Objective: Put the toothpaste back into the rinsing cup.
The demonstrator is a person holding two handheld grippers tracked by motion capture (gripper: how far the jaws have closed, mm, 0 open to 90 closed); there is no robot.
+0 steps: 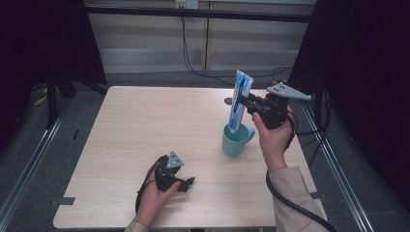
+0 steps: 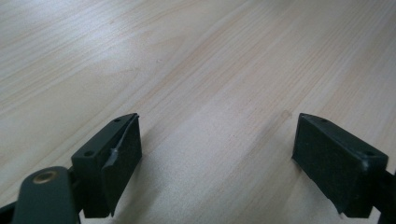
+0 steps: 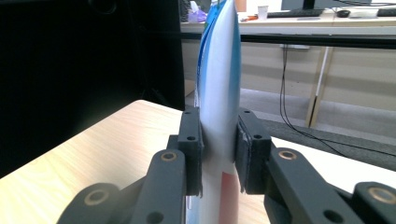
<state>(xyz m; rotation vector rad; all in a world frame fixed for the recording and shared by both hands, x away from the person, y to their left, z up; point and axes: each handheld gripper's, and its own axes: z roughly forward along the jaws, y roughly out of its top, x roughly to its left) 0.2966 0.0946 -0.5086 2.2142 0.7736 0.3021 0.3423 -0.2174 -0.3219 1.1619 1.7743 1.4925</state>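
The table (image 1: pixel 145 125) has a pale wooden top with a fine grain, and it stands on a grey floor between dark curtains; behind it there is a light panelled wall with black cables hanging down. On the table I count one mug, one tube and two grippers.

At the left, near the front edge, the left gripper (image 1: pixel 187 182) rests low on the wood in the person's left hand (image 1: pixel 153 198). Its jaws stand wide apart and nothing is between them; in the left gripper view there is bare wood in the gap.

More to the right stands the teal mug (image 1: pixel 236 140), upright, handle to the right. The toothpaste tube (image 1: pixel 239 100), white and blue, stands almost upright with its lower end inside the mug. The right gripper (image 1: pixel 247 102) is clenched on the middle of the tube, one pad pressing on each side.
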